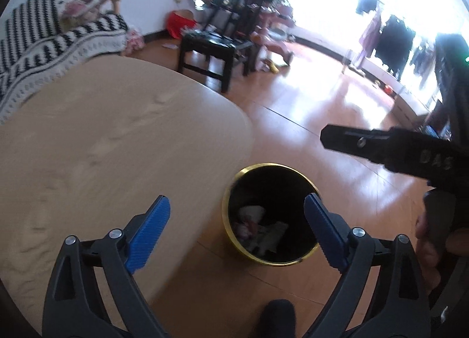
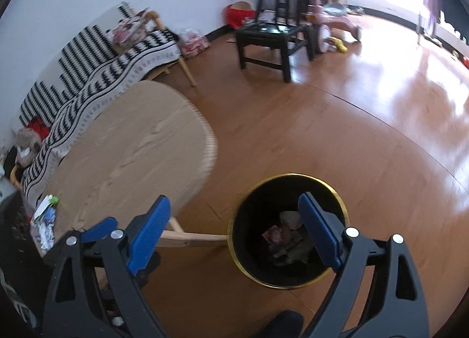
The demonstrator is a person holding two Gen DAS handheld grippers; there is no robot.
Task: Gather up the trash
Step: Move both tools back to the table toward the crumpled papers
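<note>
A black trash bin with a gold rim (image 1: 227, 191) (image 2: 293, 175) stands on the wood floor beside the round table. Crumpled trash (image 1: 258, 228) (image 2: 285, 235) lies at its bottom. My left gripper (image 1: 237, 220) is open and empty, held above the bin and the table's edge. My right gripper (image 2: 234, 220) is open and empty, held above the bin; its black body also shows in the left wrist view (image 1: 390, 150) at the right. More wrappers (image 2: 44, 220) lie on the table's near left edge in the right wrist view.
A light wooden round table (image 1: 102, 147) (image 2: 132, 147) stands left of the bin. A sofa with a black-and-white throw (image 2: 96, 74) is behind it. A dark chair (image 1: 211, 50) (image 2: 272, 35) and a pink ride-on toy (image 2: 337, 21) stand further off.
</note>
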